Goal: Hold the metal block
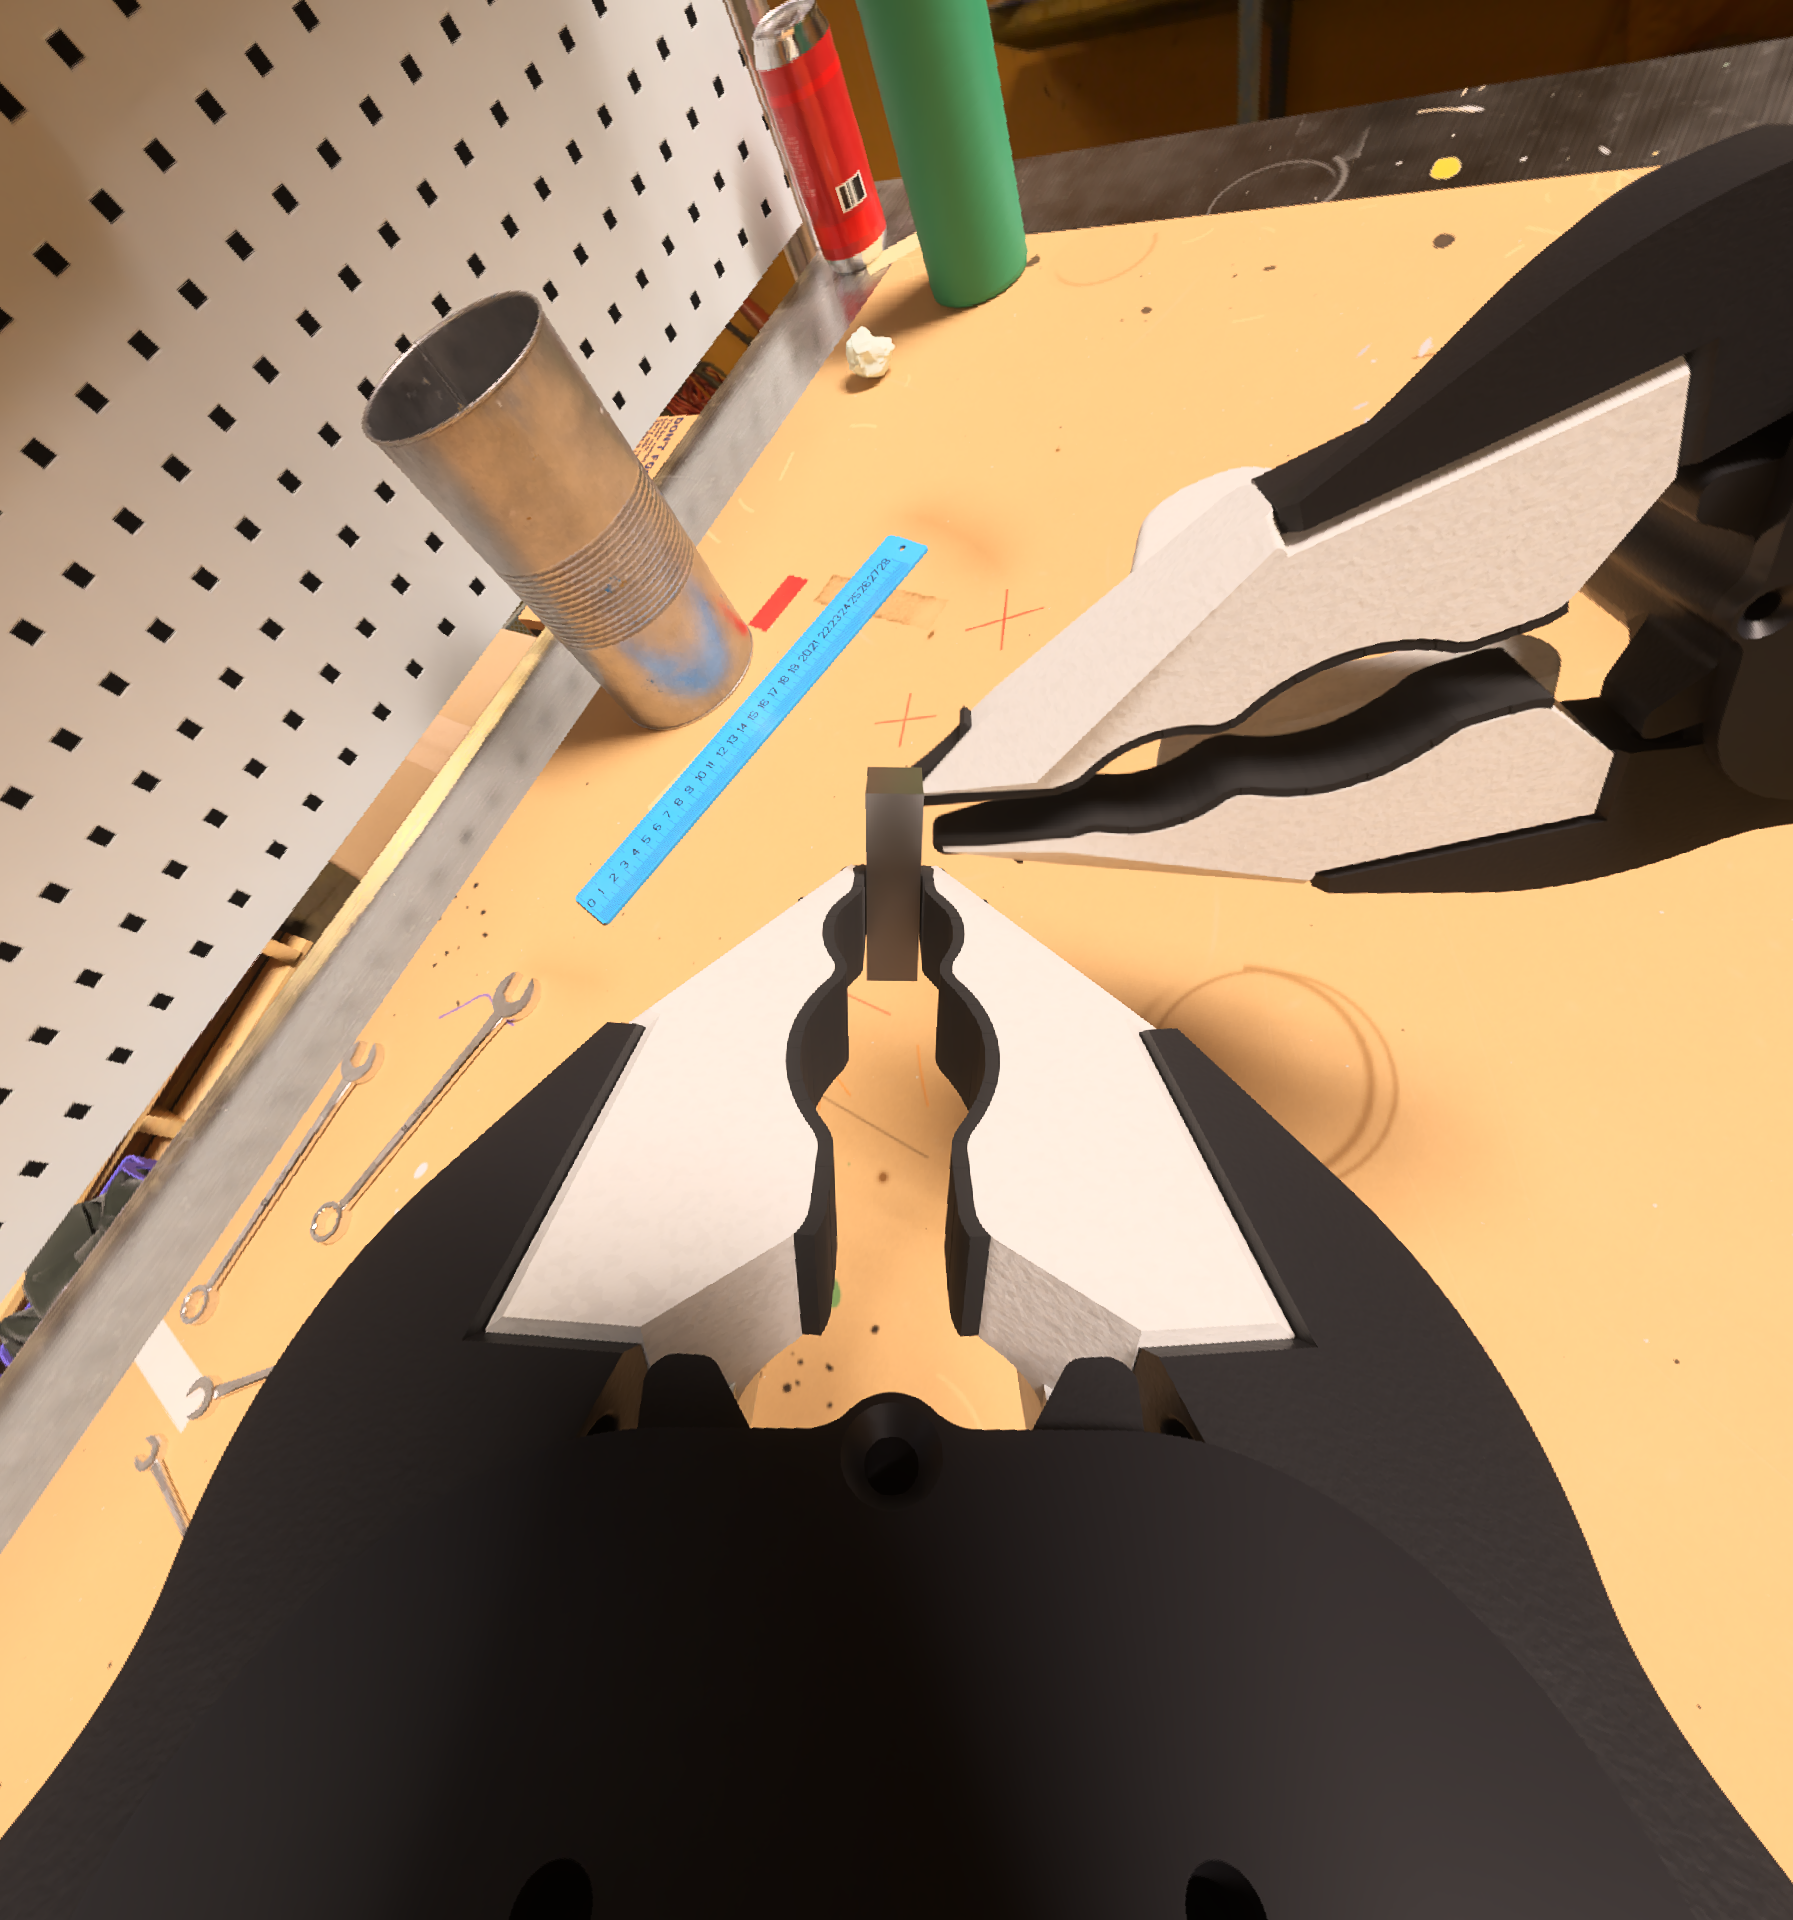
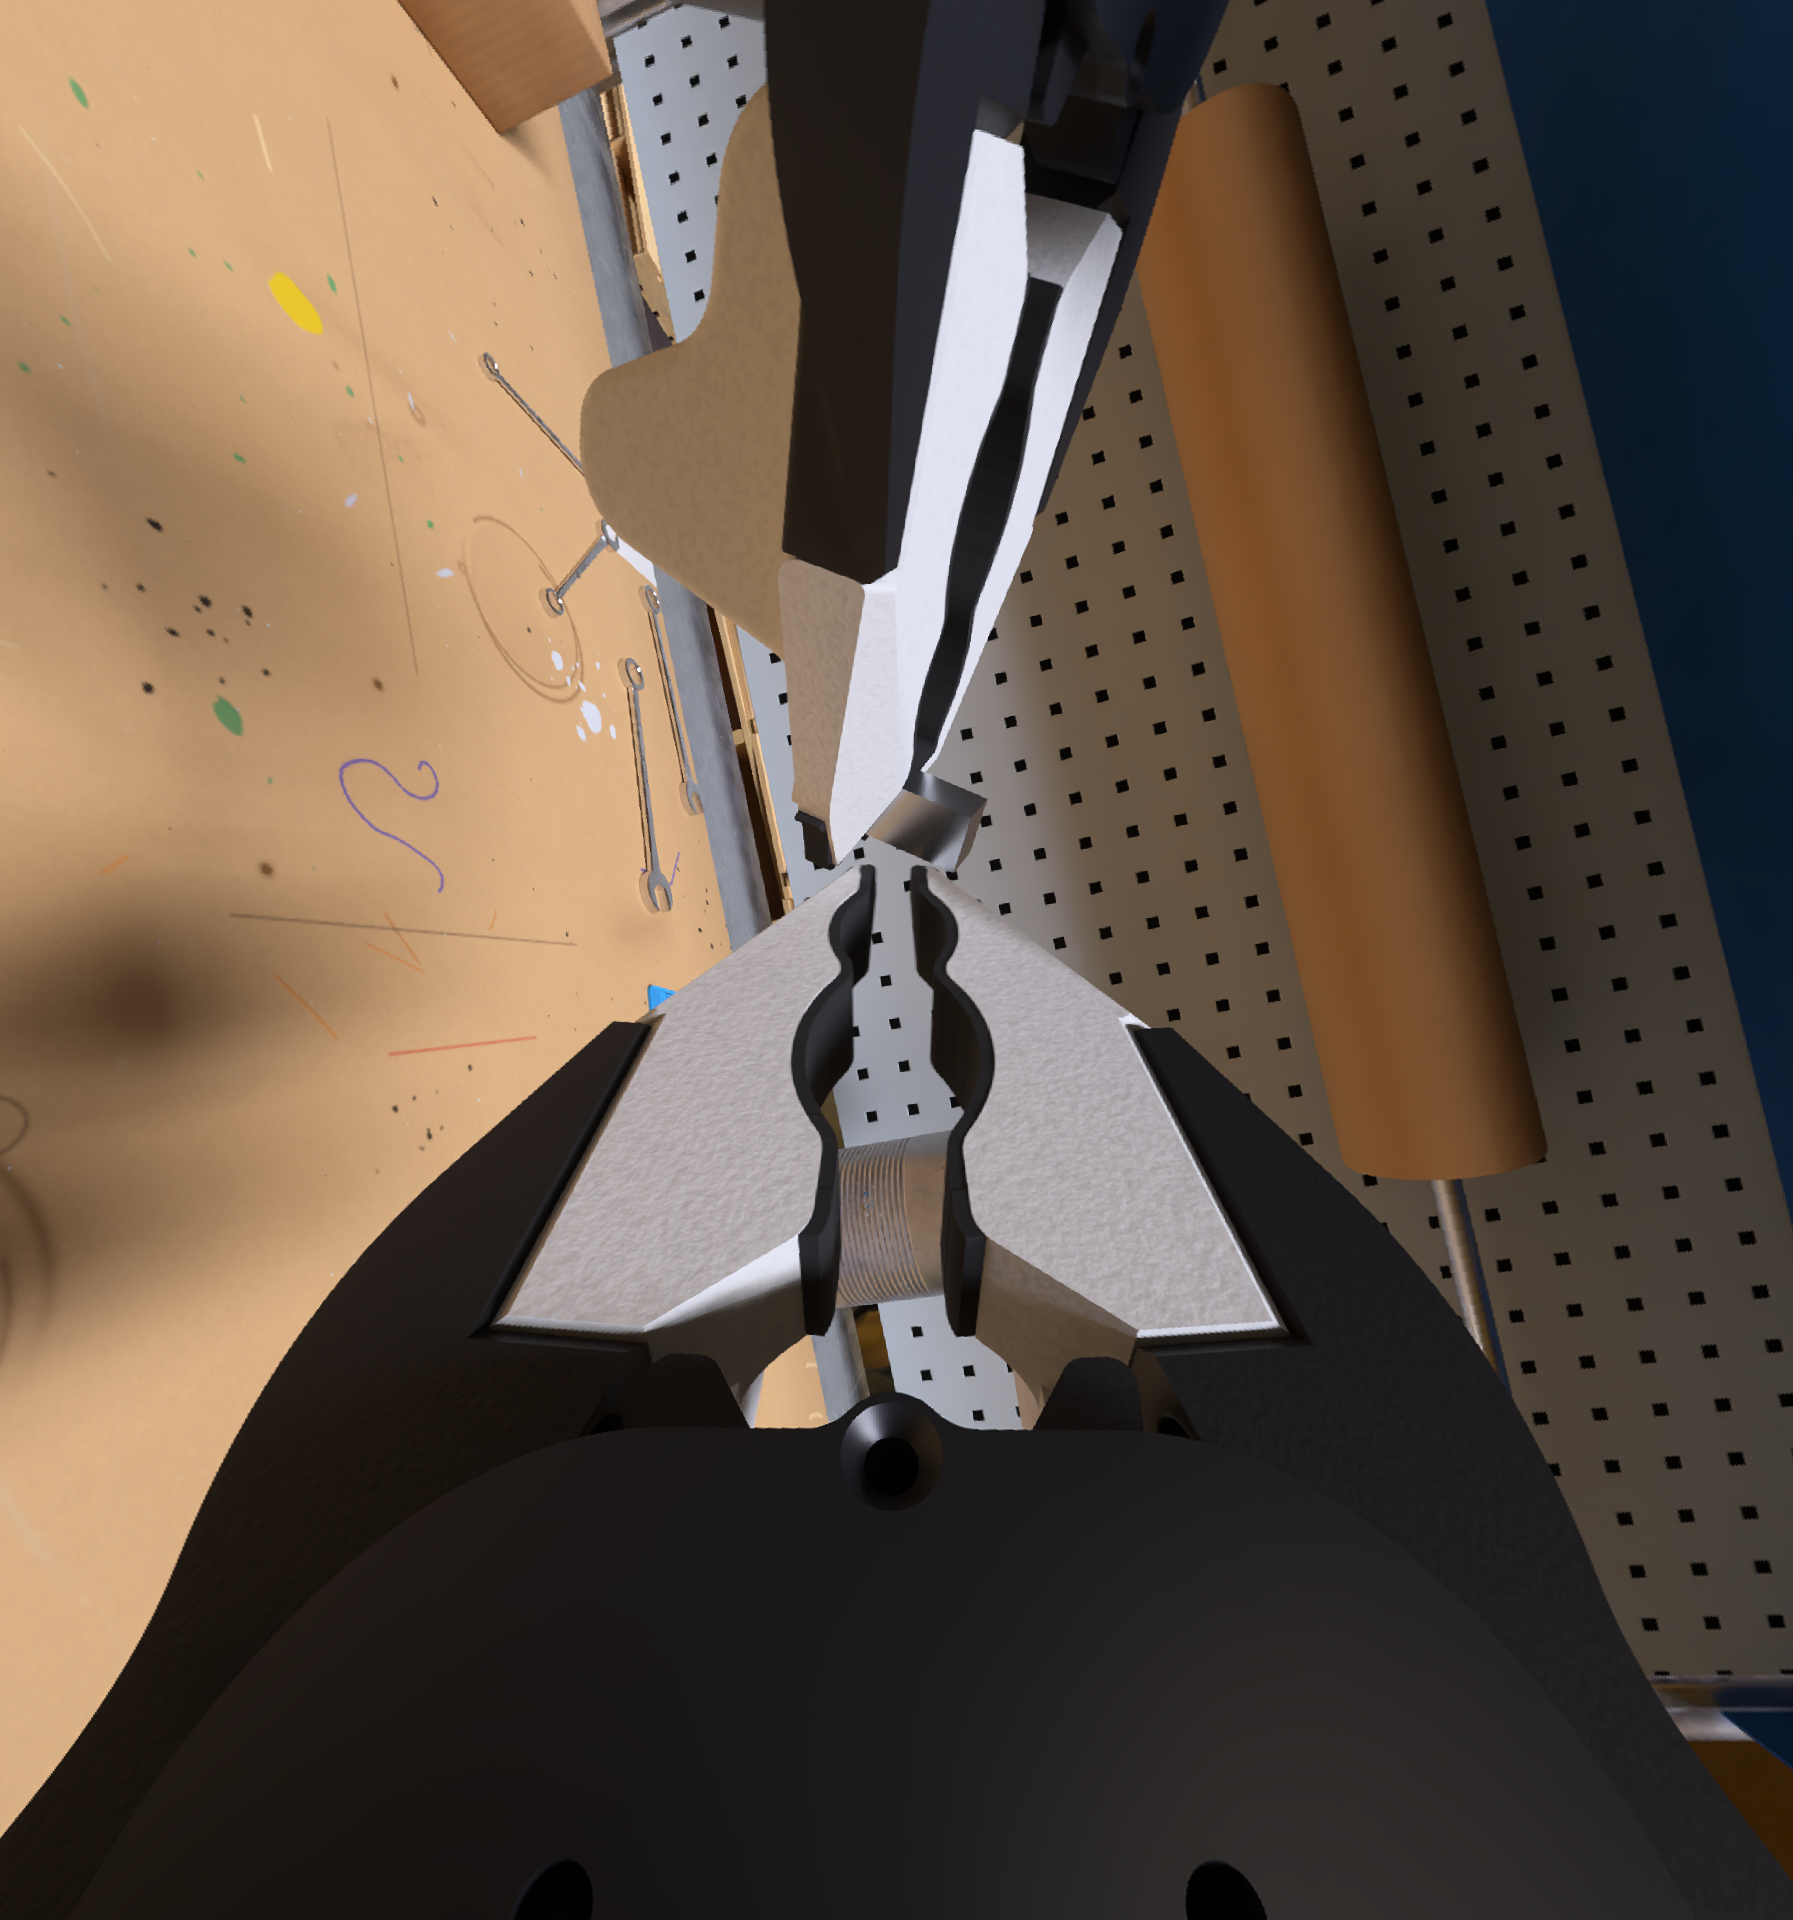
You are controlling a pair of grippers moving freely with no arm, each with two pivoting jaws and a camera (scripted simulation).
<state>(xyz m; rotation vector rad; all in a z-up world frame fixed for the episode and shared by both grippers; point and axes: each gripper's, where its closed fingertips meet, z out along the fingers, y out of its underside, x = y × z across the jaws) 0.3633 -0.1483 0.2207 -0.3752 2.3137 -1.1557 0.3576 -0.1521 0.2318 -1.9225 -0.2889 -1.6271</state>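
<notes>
The metal block is a small grey bar standing upright above the tan workbench. My left gripper is shut on its lower half. My right gripper comes in from the right, and its fingertips are at the block's upper right side. In the right wrist view my right gripper has its jaws a narrow gap apart with nothing between them. The block sits just beyond the tips, held by my left gripper reaching from above.
A metal pipe stands by the pegboard, with a blue ruler beside it. A red can and a green cylinder stand at the back. Wrenches lie on the left. A brown roll hangs on the pegboard.
</notes>
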